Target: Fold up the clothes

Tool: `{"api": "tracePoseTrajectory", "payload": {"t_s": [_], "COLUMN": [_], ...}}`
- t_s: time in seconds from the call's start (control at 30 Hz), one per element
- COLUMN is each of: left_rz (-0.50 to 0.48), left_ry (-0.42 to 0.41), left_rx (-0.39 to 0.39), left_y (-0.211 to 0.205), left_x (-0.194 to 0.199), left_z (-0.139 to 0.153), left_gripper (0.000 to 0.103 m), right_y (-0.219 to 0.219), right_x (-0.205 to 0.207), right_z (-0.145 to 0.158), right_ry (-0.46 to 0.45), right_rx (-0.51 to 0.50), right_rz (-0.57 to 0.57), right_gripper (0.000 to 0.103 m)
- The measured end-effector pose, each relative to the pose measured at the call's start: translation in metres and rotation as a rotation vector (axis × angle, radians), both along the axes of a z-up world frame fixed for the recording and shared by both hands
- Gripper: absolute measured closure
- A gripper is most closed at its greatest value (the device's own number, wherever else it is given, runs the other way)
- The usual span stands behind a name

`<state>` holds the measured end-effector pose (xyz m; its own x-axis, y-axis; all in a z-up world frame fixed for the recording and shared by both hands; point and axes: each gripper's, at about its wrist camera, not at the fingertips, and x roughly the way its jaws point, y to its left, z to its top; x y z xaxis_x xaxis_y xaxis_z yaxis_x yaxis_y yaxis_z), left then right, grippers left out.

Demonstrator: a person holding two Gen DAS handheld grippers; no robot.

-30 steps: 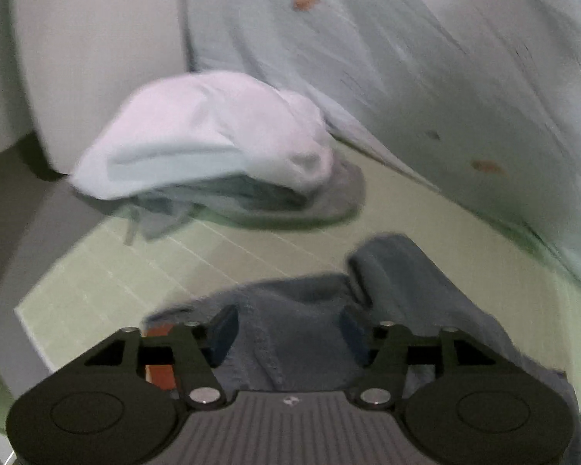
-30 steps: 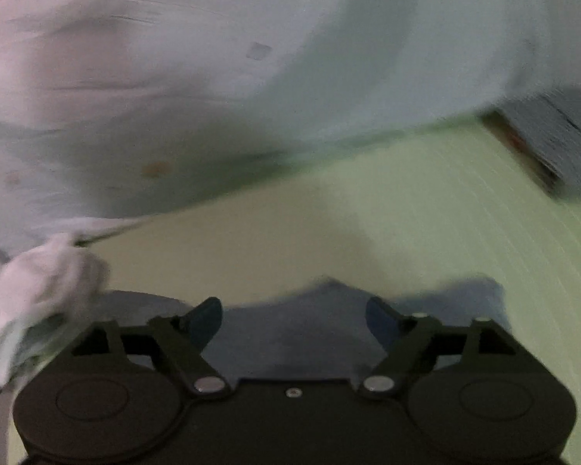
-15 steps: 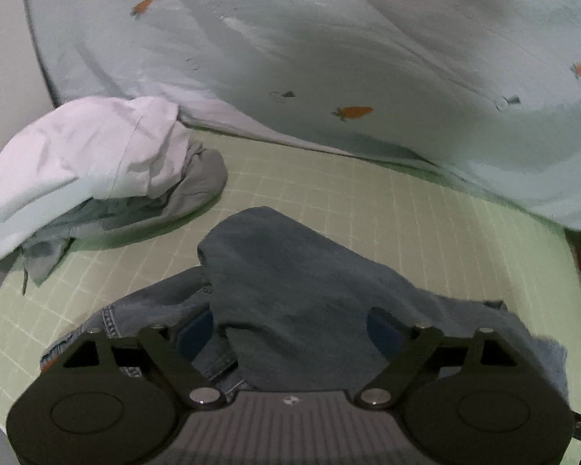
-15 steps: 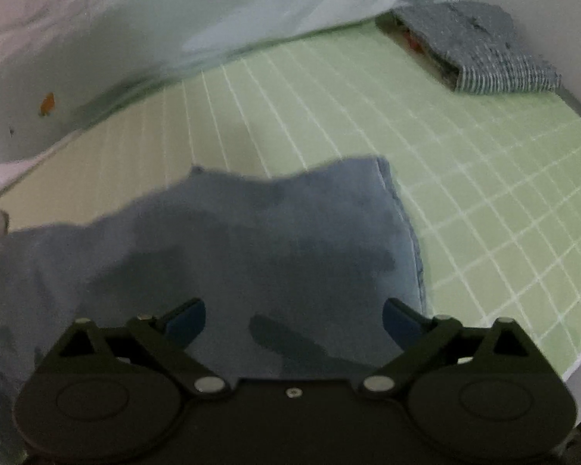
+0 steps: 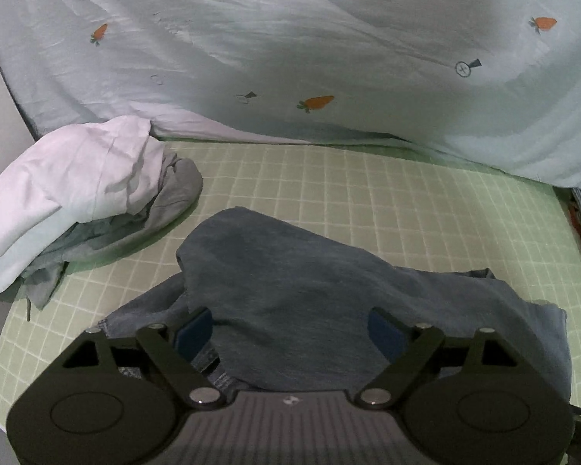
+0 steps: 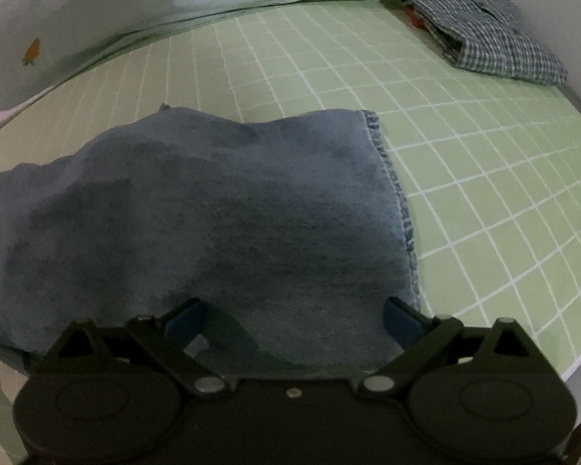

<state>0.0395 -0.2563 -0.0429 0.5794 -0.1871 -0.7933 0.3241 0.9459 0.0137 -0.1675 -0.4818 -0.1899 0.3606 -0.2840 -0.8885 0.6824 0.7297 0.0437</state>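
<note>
Two grippers are seen over one blue-grey denim garment, which is laid crumpled on a pale green grid-lined mat. The denim is taken as the landmark.

Left gripper: jaws are spread wide, nothing is clamped. Blue fingertip pads are set just over the near edge of the denim; contact with the cloth cannot be told. A folded-over flap of the denim is humped up ahead of the jaws, and a lighter stitched part is exposed beneath it on the left.

Right gripper: jaws are likewise spread wide, nothing is gripped. The denim is seen between and ahead of the pads, with its stitched hem run along the right side, towards the right pad.

Around the denim:
- A heap of white cloth over grey cloth is piled beyond it to the left, apart from it, partly off the mat edge.
- A pale blue sheet printed with small orange carrots is draped behind it across the far side of the mat, not touching it.
- A folded blue-and-white checked garment is placed well apart at the far right corner of the mat, with something red tucked beneath; what that is cannot be told.
</note>
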Motion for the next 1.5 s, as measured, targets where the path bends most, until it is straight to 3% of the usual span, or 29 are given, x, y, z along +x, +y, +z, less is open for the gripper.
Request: {"api": "tracePoseTrajectory", "payload": {"t_s": [0.07,0.17,0.23,0.33,0.5,0.7,0.83,1.0,1.23,1.4,1.43,1.47,1.5], "left_rz": [-0.004,0.0,0.004,0.018,0.04,0.066,0.103,0.195,0.356,0.416,0.423,0.43,0.437], "left_ry": [0.004,0.01,0.015,0.021,0.041,0.066,0.081,0.131,0.187,0.218,0.224,0.231,0.237], "left_rx": [0.009,0.016,0.019,0.018,0.015,0.016,0.03,0.016,-0.031,-0.031,-0.028,-0.025,-0.022], "left_y": [-0.003,-0.004,-0.005,-0.003,0.0,0.008,0.019,0.044,0.085,0.099,0.101,0.102,0.104], "left_x": [0.0,0.001,0.003,0.007,0.014,0.023,0.028,0.034,0.044,0.045,0.044,0.044,0.044], "left_z": [-0.001,-0.002,-0.003,-0.004,-0.008,-0.016,-0.026,-0.043,-0.061,-0.071,-0.073,-0.075,-0.077], "left_gripper": [0.015,0.015,0.015,0.015,0.015,0.015,0.015,0.015,0.015,0.015,0.015,0.015,0.015], "right_y": [0.001,0.001,0.003,0.005,0.011,0.015,0.008,-0.019,-0.066,-0.091,-0.095,-0.097,-0.094], "right_x": [0.002,0.001,0.001,0.004,0.008,0.01,0.01,0.036,0.169,0.243,0.252,0.258,0.261], "right_z": [-0.003,-0.008,-0.007,-0.004,0.0,0.004,0.028,0.082,0.145,0.199,0.203,0.204,0.199], "right_ry": [-0.005,-0.012,-0.014,-0.026,-0.064,-0.075,-0.122,-0.252,-0.379,-0.566,-0.6,-0.613,-0.586], "right_rx": [0.002,0.043,0.035,0.032,0.06,0.054,0.054,0.074,-0.074,-0.244,-0.254,-0.267,-0.284], "right_rz": [0.014,0.03,0.039,0.064,0.103,0.127,0.114,0.143,0.324,0.249,0.207,0.179,0.177], "right_gripper": [0.004,0.018,0.021,0.035,0.074,0.09,0.093,0.093,0.096,0.095,0.094,0.085,0.066]}}
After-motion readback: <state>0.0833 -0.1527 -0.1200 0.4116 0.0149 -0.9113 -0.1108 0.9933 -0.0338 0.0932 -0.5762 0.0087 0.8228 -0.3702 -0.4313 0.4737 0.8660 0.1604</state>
